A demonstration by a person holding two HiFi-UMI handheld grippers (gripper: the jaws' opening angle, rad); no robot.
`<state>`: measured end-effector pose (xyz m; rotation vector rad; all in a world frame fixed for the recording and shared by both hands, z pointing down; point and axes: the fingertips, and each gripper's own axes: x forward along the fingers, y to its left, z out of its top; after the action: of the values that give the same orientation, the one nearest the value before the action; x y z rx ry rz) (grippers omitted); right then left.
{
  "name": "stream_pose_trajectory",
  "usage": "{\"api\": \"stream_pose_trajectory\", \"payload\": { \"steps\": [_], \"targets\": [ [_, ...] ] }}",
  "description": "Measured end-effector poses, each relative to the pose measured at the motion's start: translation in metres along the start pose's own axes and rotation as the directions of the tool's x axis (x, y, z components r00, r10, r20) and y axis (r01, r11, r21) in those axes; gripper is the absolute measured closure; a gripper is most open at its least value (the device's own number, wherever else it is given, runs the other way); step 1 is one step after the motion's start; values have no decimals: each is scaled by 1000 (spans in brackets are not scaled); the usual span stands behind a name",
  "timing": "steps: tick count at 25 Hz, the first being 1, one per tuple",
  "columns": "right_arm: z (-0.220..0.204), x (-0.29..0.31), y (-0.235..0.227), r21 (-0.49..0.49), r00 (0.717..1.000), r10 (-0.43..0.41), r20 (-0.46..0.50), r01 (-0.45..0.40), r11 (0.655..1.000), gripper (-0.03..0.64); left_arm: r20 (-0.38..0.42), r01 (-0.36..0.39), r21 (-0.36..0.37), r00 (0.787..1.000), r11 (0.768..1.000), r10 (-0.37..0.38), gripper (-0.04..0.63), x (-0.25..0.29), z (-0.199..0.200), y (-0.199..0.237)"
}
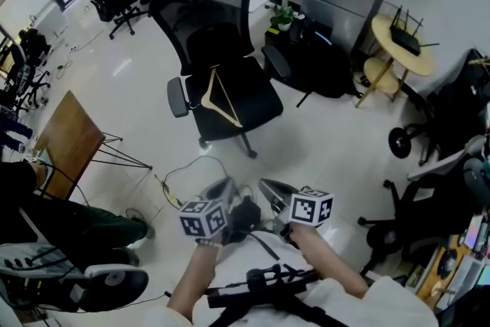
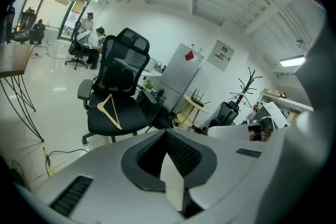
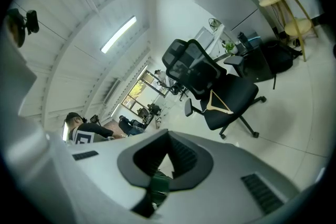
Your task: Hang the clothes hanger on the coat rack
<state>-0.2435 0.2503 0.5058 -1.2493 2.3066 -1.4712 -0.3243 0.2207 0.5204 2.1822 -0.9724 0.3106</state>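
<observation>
While hanger (image 1: 221, 97) lies on chair (image 1: 257, 100), left tool (image 1: 222, 186) and right tool (image 1: 269, 190) sit closed — empty.

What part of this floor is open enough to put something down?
The pale floor in front of the black office chair bearing the wooden clothes hanger is bare. Black bags crowd it beside the round wooden side table.

Wooden clothes hanger (image 1: 227, 99) lies flat on black chair (image 1: 260, 99) seat.

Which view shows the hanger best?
Head view: the hanger lies whole on the chair seat, seen from above, with nothing covering it. Left gripper view shows it smaller, from a low angle. Right gripper view shows it too, small and tilted.
</observation>
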Motion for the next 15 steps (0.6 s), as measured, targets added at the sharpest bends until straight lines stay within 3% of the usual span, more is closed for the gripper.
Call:
{"api": "stream_pose_trajectory", "payload": {
  "steps": [15],
  "targets": [
    [6, 10, -3, 3, 1000, 14, -23, -14, 1000, 609, 10, -24, -28, 1000, 999, 25, 597, 3, 5, 11]
  ]
}}
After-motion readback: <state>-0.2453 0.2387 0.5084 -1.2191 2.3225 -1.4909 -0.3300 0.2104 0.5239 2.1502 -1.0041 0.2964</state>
